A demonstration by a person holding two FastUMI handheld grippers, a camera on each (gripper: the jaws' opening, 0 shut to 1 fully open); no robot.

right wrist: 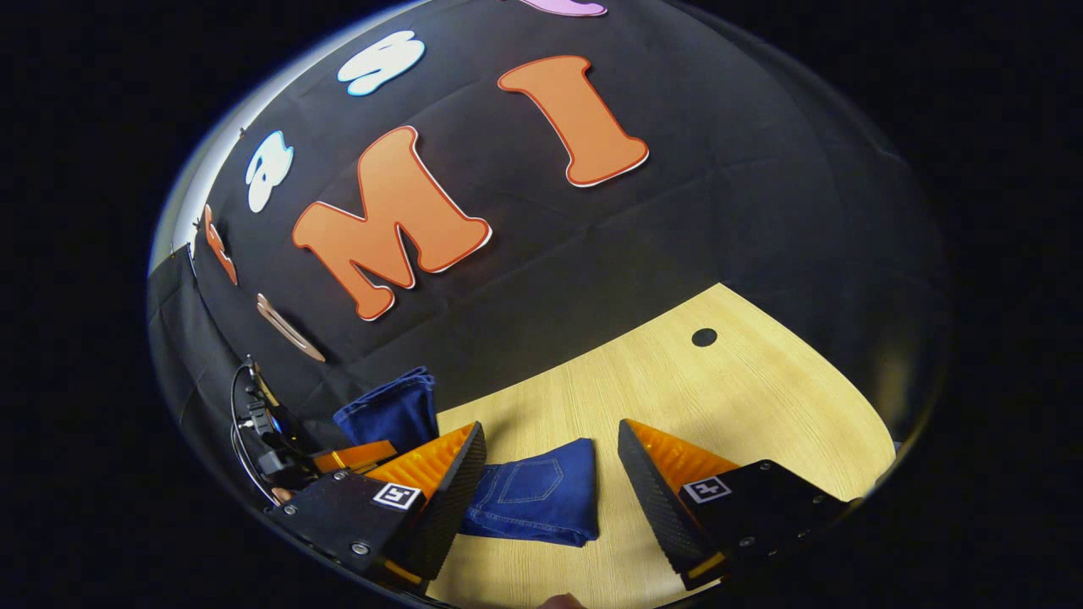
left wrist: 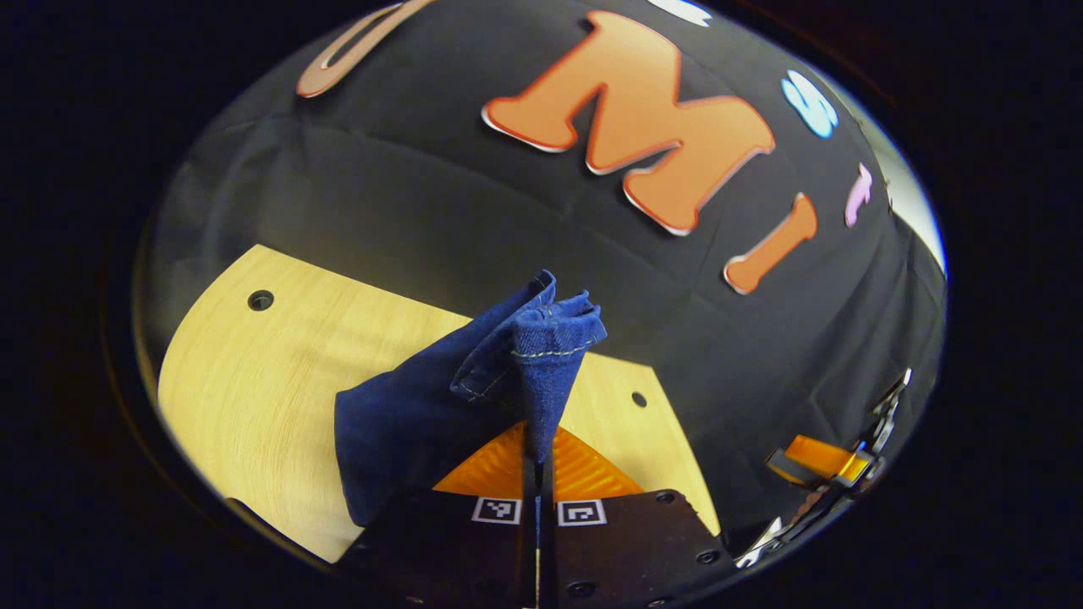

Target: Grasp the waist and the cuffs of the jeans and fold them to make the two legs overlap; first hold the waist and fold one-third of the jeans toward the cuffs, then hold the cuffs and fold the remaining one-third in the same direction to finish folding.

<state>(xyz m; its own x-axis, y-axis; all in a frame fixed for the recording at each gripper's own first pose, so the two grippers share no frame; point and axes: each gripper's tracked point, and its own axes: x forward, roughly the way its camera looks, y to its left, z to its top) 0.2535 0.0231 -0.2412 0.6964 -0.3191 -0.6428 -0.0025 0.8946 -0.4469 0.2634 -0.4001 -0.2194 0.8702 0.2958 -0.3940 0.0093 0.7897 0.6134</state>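
Our left gripper (left wrist: 538, 440) pinches the jeans' (left wrist: 440, 414) cuffs, lifted above the table (left wrist: 254, 381). Our right gripper (right wrist: 550, 474) hangs wide apart over the folded waist end near the table's edge. A slack pinch could drop the cuffs mid-fold.

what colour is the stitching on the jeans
Light, whitish thread on dark blue jeans; clearest in the left gripper view.

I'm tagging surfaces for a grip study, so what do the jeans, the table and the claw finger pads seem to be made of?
The jeans: dark blue denim, matte, with pale contrast stitching and a sewn pocket.
The table: pale wood or a wood-look laminate, going by the fine straight grain and smooth low sheen; which one is unclear.
The right claw finger pads: black, finely ribbed, probably rubber, on orange plastic-looking backs.
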